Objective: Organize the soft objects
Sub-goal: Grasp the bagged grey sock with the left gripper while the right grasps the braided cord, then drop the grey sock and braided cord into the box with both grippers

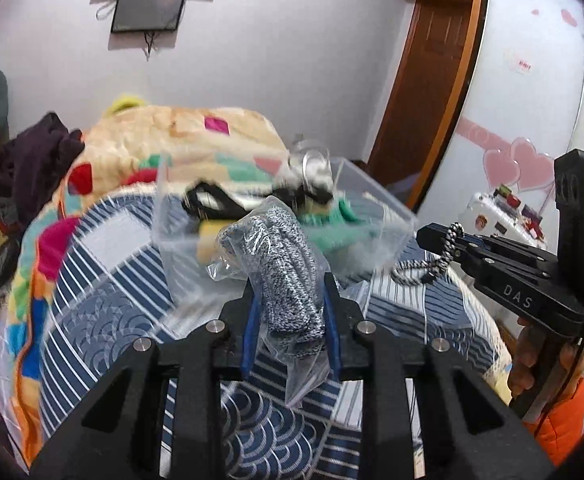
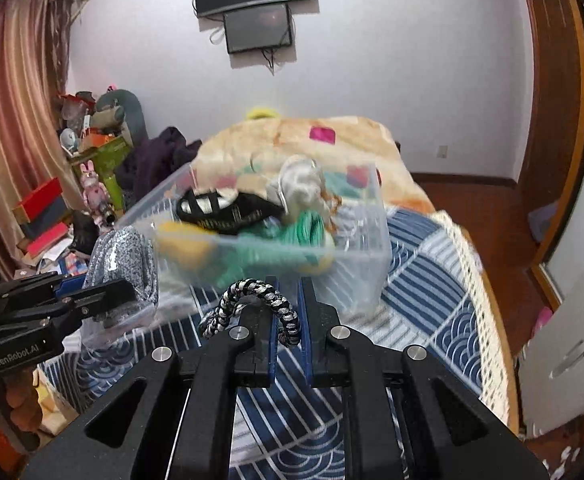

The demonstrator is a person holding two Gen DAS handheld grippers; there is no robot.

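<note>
My left gripper (image 1: pixel 289 300) is shut on a grey speckled knit item in a clear plastic bag (image 1: pixel 283 264), held above the bed in front of a clear plastic bin (image 1: pixel 372 196). The bin holds black, green, yellow and white soft items. My right gripper (image 2: pixel 287 300) is shut on a black-and-white braided cord (image 2: pixel 251 296), just in front of the bin (image 2: pixel 356 256). The right gripper (image 1: pixel 448 240) also shows in the left wrist view with the cord (image 1: pixel 448 252) hanging from it. The left gripper (image 2: pixel 103 296) and the bagged knit item (image 2: pixel 123 260) show in the right wrist view.
The bin stands on a bed with a blue-and-white patterned cover (image 2: pixel 432 280). A colourful blanket (image 1: pixel 163 136) and dark clothing (image 1: pixel 35 156) lie at the far end. Clutter (image 2: pixel 51 208) is stacked left of the bed. A wardrobe with heart stickers (image 1: pixel 532 120) stands at the right.
</note>
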